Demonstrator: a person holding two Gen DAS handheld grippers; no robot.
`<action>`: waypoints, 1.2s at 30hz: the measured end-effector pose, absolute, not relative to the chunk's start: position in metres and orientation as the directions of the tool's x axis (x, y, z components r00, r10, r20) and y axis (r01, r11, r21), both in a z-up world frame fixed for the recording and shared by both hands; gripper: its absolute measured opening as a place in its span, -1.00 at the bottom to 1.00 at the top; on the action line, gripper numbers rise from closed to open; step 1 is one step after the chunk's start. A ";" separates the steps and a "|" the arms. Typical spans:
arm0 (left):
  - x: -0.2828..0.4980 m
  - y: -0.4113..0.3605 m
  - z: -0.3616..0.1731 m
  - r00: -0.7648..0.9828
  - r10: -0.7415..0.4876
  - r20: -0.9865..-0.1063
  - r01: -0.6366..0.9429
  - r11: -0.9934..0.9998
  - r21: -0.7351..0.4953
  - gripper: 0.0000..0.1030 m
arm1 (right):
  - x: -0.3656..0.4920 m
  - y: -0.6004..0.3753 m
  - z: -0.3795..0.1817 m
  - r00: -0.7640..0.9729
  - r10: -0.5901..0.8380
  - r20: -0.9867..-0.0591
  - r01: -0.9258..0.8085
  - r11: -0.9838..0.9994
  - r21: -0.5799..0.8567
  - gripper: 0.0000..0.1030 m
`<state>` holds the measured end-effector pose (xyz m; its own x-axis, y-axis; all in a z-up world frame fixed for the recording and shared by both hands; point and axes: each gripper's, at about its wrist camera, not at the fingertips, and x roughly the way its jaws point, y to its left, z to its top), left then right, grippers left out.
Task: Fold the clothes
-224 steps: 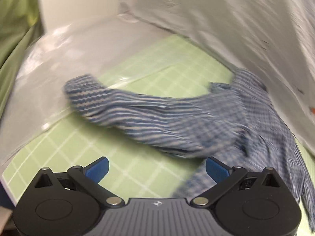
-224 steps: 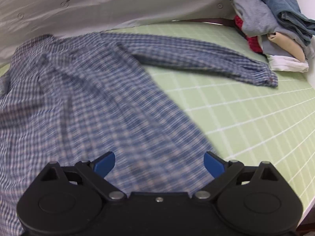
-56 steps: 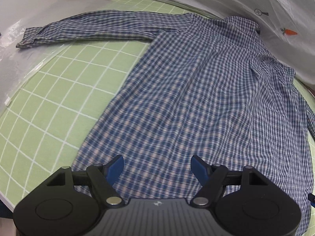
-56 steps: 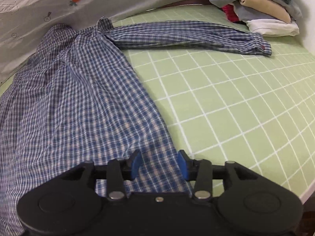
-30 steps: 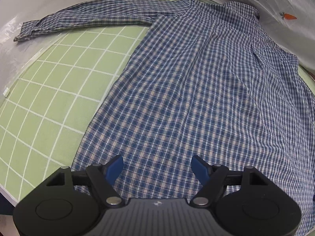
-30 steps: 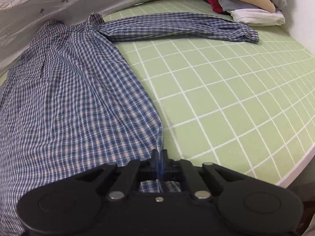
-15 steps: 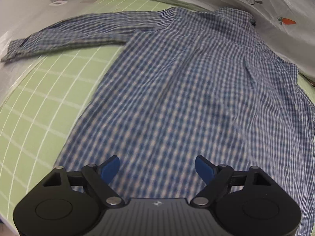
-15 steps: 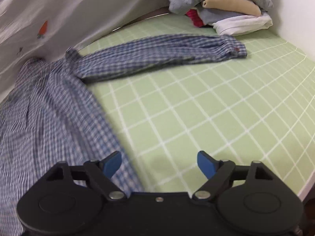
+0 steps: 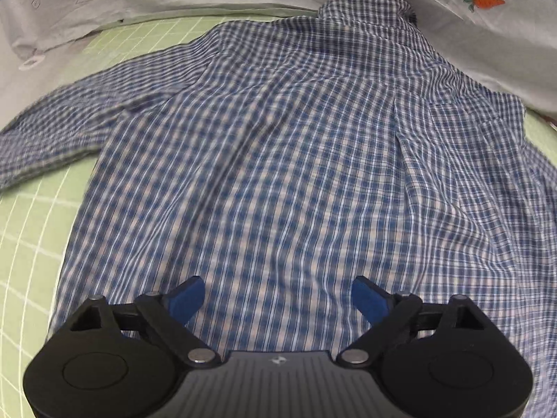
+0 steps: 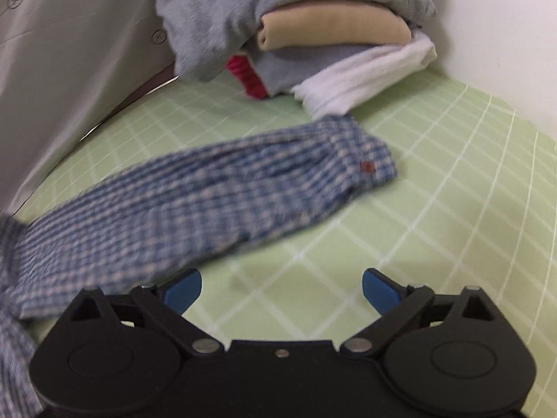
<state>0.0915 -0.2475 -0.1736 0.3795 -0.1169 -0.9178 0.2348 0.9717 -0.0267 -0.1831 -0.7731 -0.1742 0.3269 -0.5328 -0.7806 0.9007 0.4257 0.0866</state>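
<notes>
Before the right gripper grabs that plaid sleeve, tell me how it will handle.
The sleeve lies limp and creased on the green mat, so it will probably droop from the right gripper. It looks thin, likely light. Attached to the shirt, it may drag the body along.

Left tool [image 9: 277, 299] gapes above spread checked shirt [image 9: 296, 160].

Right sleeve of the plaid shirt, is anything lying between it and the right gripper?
Nothing visible: only bare green grid mat separates the open right gripper from the sleeve. The folded clothes pile sits beyond its cuff.
</notes>
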 end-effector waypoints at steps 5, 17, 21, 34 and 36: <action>0.094 -0.259 -0.179 0.384 -0.076 -0.920 0.227 0.974 0.014 1.00 | -0.172 -0.823 -0.179 0.235 -0.622 -0.747 0.922 0.386 -0.032 0.94; 0.095 -0.262 -0.178 0.393 -0.076 -0.916 0.222 0.975 0.014 1.00 | -0.179 -0.879 -0.192 0.129 -0.679 -0.723 0.954 0.283 -0.096 0.97; 0.097 -0.261 -0.177 0.384 -0.076 -0.920 0.224 0.975 0.013 1.00 | -0.194 -0.891 -0.193 0.073 -0.693 -0.718 0.977 0.196 -0.090 0.98; 0.102 -0.251 -0.177 0.378 -0.078 -0.923 0.226 0.974 0.010 1.00 | -0.201 -0.913 -0.192 0.058 -0.683 -0.728 0.976 0.191 -0.101 1.00; 0.103 -0.249 -0.177 0.377 -0.078 -0.923 0.226 0.974 0.010 1.00 | -0.201 -0.916 -0.192 0.059 -0.681 -0.730 0.977 0.191 -0.100 1.00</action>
<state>0.1029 -0.2494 -0.1767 0.3770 -0.0782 -0.9229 0.2259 0.9741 0.0097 -0.2011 -0.9164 -0.1917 0.0588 -0.6814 -0.7296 0.9766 0.1909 -0.0996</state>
